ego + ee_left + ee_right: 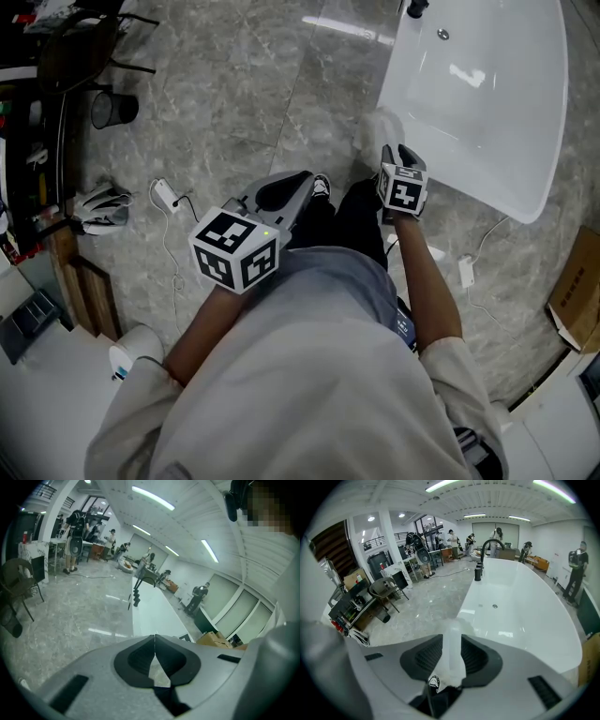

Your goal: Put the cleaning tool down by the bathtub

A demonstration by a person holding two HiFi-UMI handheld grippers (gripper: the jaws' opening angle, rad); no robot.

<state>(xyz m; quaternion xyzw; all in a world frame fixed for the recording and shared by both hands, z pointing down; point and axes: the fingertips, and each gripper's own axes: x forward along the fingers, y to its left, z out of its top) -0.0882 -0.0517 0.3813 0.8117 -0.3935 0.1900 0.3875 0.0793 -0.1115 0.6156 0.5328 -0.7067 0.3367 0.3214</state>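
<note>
Gripping the cleaning tool [453,660], the right hand-held gripper [452,639] has its 2 jaws clamped on the pale, see-through handle. The tool is off the floor [234,94], just beside the white bathtub [487,103] rim. The left hand-held gripper [154,641] has its jaws pressed together with nothing between them, and sits near the person's knees.

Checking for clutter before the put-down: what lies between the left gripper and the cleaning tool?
Head view: only the person's dark trousers and a shoe lie between the left gripper and the cleaning tool, which the right gripper holds in its jaws.
</note>
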